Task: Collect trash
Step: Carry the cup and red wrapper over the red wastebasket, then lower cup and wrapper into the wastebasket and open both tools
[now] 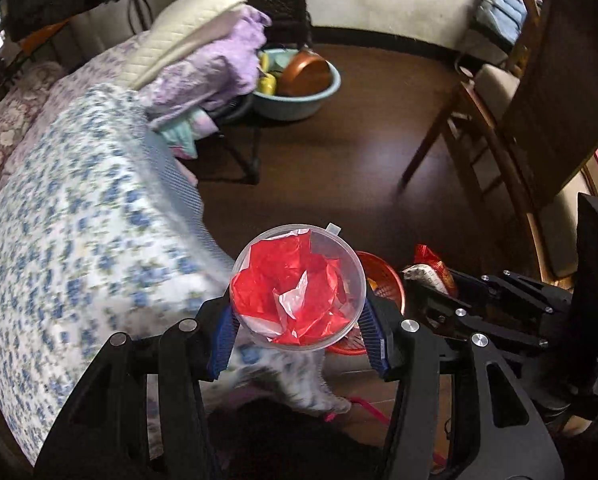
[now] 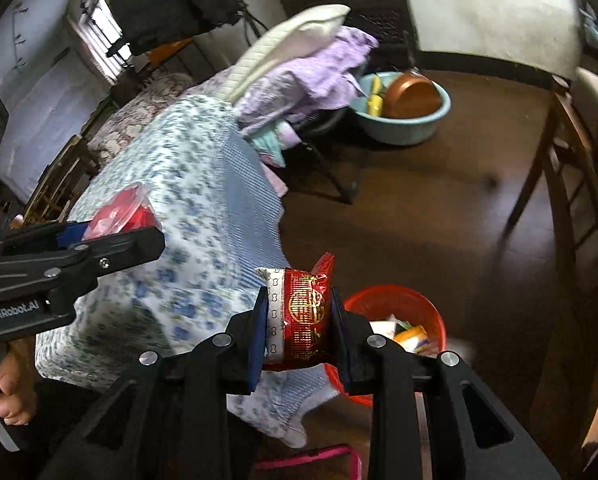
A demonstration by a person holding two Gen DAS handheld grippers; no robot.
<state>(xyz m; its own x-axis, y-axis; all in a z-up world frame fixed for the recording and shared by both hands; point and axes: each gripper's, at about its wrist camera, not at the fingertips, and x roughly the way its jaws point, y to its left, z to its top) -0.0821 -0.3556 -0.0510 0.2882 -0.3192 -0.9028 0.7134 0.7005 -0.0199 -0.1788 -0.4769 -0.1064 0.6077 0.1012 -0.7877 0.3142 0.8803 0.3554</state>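
One cup point(image 1: 299, 286) — one packet point(image 2: 303, 316) — gripped.

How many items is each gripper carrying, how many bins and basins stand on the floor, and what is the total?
Clear plastic cup stuffed with red wrap, in the left gripper: 1
Red-and-gold wrapper in the right gripper: 1
Red trash basket: 1
Light blue basin: 1
Total: 4

Clear glossy plastic cup point(image 1: 299, 286) holds crinkled red film; snack packet point(image 2: 305, 316) is shiny foil; bedspread point(image 1: 79, 240) matt floral cloth; floor point(image 1: 359, 152) glossy wood.
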